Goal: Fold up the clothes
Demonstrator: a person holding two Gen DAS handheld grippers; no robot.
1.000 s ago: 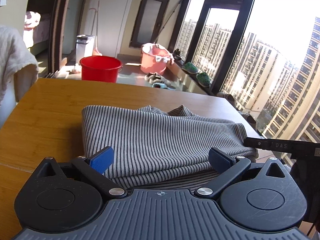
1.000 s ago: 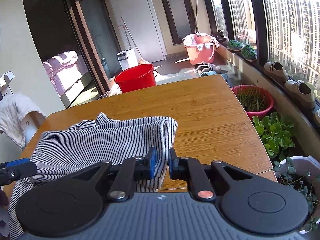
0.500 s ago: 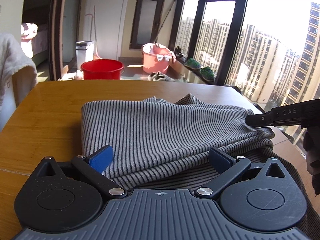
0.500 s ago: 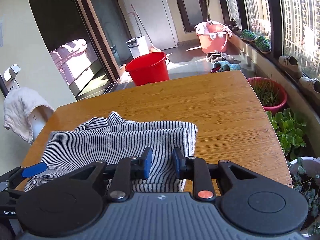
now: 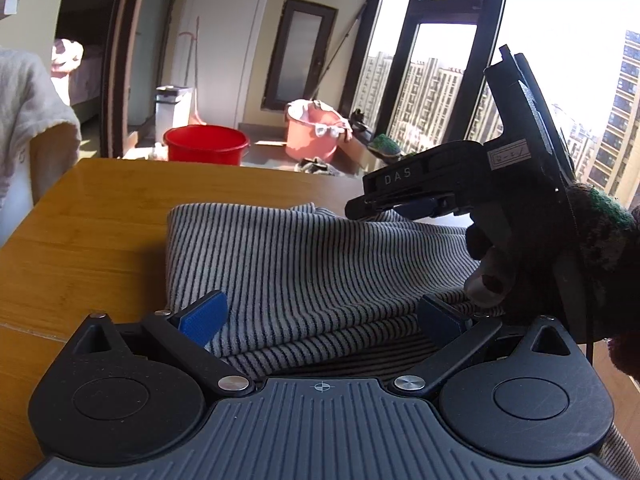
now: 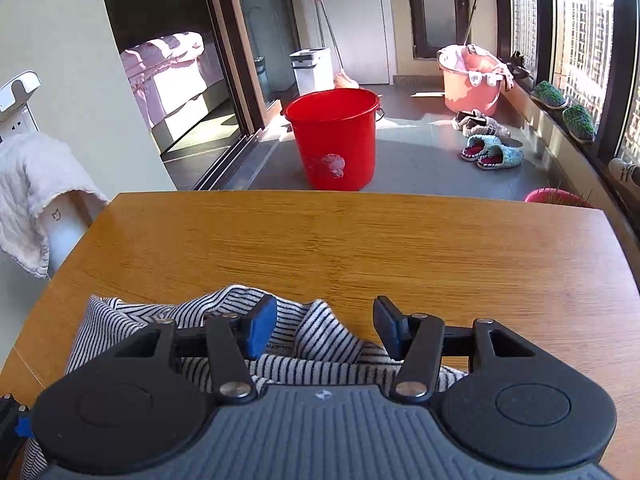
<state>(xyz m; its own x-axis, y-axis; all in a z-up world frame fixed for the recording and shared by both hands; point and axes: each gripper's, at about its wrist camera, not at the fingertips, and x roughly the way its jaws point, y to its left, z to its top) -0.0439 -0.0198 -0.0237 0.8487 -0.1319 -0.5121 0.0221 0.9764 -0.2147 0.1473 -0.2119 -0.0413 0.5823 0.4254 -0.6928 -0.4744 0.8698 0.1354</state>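
A grey striped garment (image 5: 312, 264) lies folded in layers on the wooden table (image 5: 88, 240). My left gripper (image 5: 320, 320) is open at its near edge, blue pads on either side above the cloth. My right gripper (image 6: 324, 330) is open and empty above the garment's far bunched edge (image 6: 316, 328). In the left wrist view the right gripper (image 5: 360, 208) hangs over the garment's far right part, held by a gloved hand (image 5: 560, 264).
A red bucket (image 6: 334, 140), a pink tub (image 6: 470, 80), a white bin (image 6: 312, 70) and slippers (image 6: 490, 152) stand on the floor beyond the table. A white towel (image 6: 36, 196) hangs at the left. Windows (image 6: 580, 20) run along the right.
My right gripper has opened, let go of the garment's edge, and risen over the far part. The left gripper has stayed open at the near edge.
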